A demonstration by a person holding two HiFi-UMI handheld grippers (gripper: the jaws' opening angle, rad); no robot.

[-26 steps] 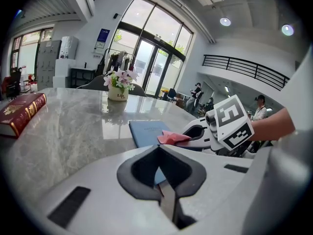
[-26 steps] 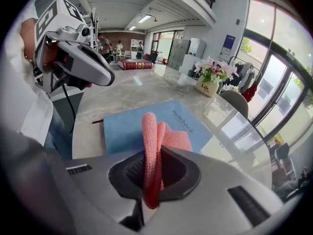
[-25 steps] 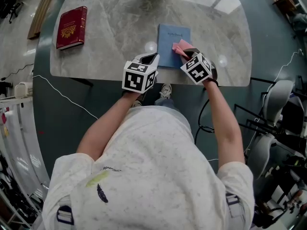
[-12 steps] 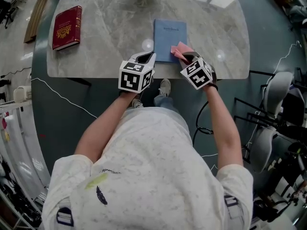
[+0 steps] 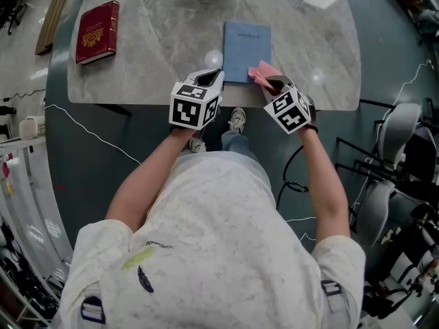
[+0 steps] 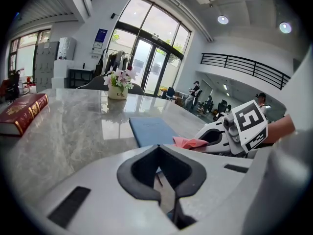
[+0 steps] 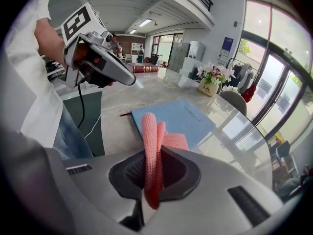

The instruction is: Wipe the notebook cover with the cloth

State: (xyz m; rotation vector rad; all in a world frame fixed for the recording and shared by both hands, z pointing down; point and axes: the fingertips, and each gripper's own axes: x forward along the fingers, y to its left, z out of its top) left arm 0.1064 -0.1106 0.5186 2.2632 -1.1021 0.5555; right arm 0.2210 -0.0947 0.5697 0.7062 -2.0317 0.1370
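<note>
A blue notebook [image 5: 245, 46] lies flat on the marble table [image 5: 151, 53], near its front edge. My right gripper [image 5: 273, 84] is shut on a pink cloth [image 5: 263, 72], which rests on the notebook's near right corner. In the right gripper view the folded cloth [image 7: 152, 146] stands between the jaws of the right gripper [image 7: 154, 177], with the notebook [image 7: 183, 115] just beyond. My left gripper [image 5: 208, 79] hovers at the notebook's near left corner, jaws together and holding nothing. The left gripper view shows the left gripper [image 6: 162, 175], the notebook [image 6: 150, 130], the cloth [image 6: 189, 142] and the right gripper [image 6: 204, 140].
A red hardback book [image 5: 97, 31] lies at the table's far left. A small pot of flowers [image 6: 117, 88] stands at the far side of the table. A white chair [image 5: 398, 142] and cables are on the floor to the right.
My right gripper has drawn the cloth back over the cover toward the notebook's near right corner. The left gripper has stayed about where it was.
</note>
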